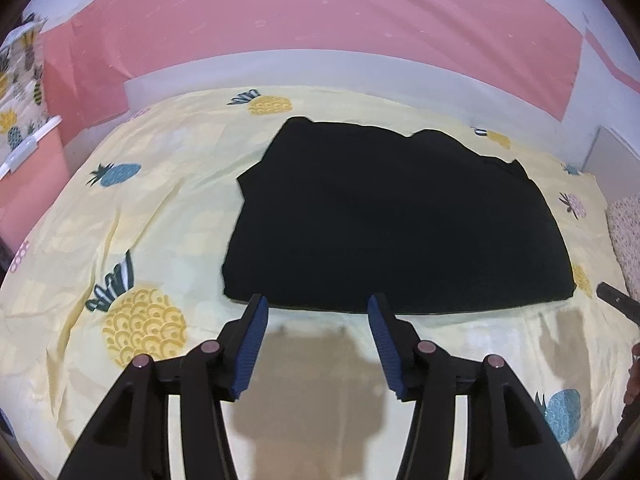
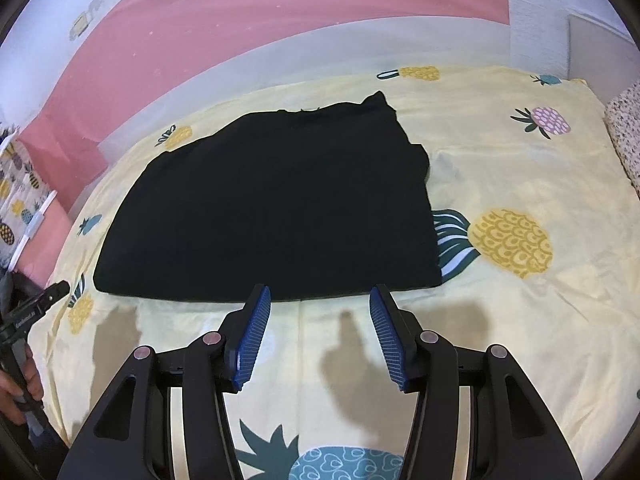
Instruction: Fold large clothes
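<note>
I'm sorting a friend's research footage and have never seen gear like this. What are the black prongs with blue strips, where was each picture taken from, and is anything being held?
There is no robot. A person holds a two-finger gripper in each hand, each with a fisheye camera looking along its fingers, so the edges bend. One picture looks out from the left gripper, the other from the right gripper. The blue strips are the finger pads. Both grippers are open and hold nothing. Ahead of them a black garment, already folded, lies flat on a yellow pineapple-print bedsheet. In the right view, a hand grips the other tool.
</note>
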{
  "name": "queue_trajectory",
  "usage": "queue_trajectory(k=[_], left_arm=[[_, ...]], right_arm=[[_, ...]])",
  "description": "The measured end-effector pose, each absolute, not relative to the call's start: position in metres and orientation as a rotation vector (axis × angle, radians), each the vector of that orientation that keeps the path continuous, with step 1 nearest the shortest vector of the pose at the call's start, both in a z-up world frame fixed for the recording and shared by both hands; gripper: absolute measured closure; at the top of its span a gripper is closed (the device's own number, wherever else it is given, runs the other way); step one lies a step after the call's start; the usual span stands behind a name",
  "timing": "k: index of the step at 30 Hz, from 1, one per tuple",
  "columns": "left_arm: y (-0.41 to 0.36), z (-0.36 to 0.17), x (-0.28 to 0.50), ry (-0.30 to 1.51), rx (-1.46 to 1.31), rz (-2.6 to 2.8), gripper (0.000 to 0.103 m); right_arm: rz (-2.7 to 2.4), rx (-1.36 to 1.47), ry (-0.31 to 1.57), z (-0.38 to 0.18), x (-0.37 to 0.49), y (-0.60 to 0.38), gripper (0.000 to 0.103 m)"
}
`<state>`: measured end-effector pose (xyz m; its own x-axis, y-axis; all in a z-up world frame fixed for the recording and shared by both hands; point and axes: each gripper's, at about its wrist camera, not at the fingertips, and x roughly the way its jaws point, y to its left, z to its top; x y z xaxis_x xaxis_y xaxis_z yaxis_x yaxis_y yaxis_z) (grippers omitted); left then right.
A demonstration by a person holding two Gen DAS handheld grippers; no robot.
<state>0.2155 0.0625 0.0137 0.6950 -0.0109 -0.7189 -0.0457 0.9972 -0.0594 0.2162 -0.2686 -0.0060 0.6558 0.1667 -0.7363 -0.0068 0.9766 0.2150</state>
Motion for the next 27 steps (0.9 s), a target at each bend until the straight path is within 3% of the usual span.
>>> queue_trajectory(k=[15,22,27], left_arm=[[0.04,-0.008,0.313,0.784,-0.013,-0.01,0.047],[0.07,-0.009,0.404,0.748,0.002,0.046,0.047],[0.099,-0.039,0.446,0.807,-0.023,0.089,0.047]], right_arm=[[0.093,0.126,0.829,-0.027,0.295,-0.262,0.045],[0.03,0.126,0.801,-0.03,0.365,-0.286,0.045],[-0.022,0.156,0.826,-0.045,0.402,-0.308,0.045]])
